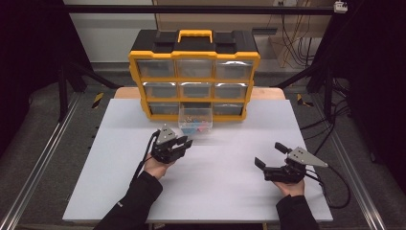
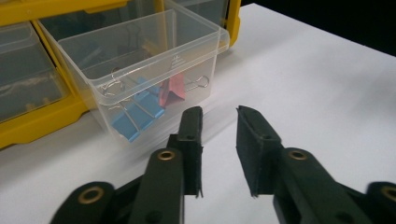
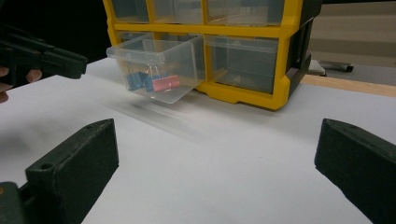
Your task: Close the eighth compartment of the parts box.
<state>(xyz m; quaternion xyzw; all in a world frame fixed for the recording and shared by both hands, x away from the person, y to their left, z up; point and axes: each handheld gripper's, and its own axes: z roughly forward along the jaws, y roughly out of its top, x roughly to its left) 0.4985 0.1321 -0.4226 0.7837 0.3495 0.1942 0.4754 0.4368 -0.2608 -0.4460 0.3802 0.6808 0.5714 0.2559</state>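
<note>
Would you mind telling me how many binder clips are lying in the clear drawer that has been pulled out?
3 that I can make out: two blue clips lying together at the front wall of the clear drawer, and one pink clip just beside them. More may be hidden behind these.

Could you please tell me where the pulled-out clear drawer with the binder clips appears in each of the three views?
High view: clear drawer at centre, bottom row.
Left gripper view: upper left, beyond the jaws.
Right gripper view: upper left of centre.
Shared landmark: the yellow organizer.
</note>
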